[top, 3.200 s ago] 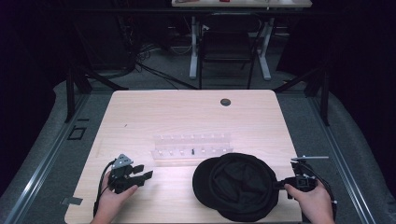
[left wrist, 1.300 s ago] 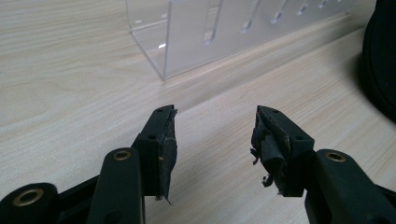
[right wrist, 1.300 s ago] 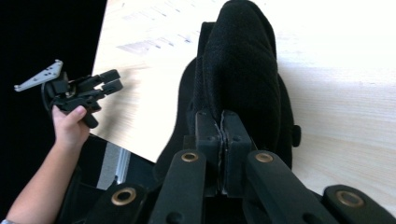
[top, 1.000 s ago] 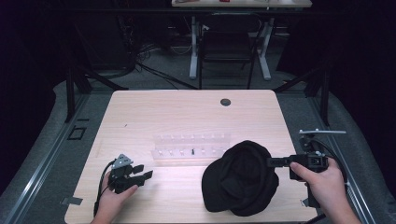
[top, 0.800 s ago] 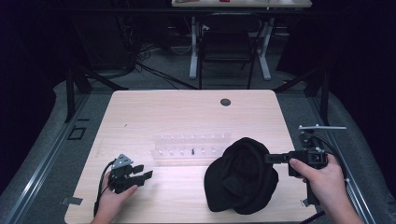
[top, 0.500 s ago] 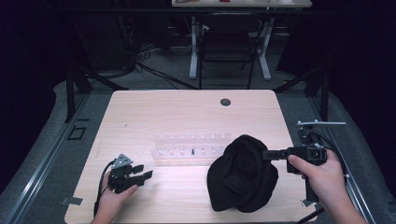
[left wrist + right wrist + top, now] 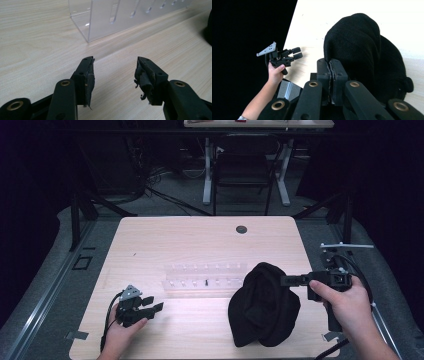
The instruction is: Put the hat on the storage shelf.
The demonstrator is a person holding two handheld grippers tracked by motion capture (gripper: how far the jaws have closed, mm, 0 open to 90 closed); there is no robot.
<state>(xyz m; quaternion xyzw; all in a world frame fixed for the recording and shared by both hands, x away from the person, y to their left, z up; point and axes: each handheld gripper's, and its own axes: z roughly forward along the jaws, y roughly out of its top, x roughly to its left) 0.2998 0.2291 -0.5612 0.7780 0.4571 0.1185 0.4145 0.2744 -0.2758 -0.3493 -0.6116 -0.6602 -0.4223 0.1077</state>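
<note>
In the lower right of the high view, the right gripper (image 7: pixel 287 280) has its jaws pressed fully together on the edge of a black knitted hat (image 7: pixel 264 306), lifting that edge so the fabric bunches and stands up while its lower part sags on the wooden table (image 7: pixel 200 240). In the right gripper view the two jaws meet with a fold of the dark cloth pinched between them. The left gripper (image 7: pixel 152 304) rests low at the lower left of the high view, well apart from the hat, its jaws spread wide and holding nothing; the left gripper view shows bare tabletop between them and a clear acrylic rack (image 7: pixel 125 15) just ahead. That rack (image 7: pixel 205 276) lies just left of the hat's raised edge in the high view. The work in hand looks like turning or folding the hat over. To do it well, the pinch should stay firm near the rim, the lift should carry the cloth clear of the rack, and the free gripper could come across to pin the limp lower part, since soft knit tends to slide and drag.
</note>
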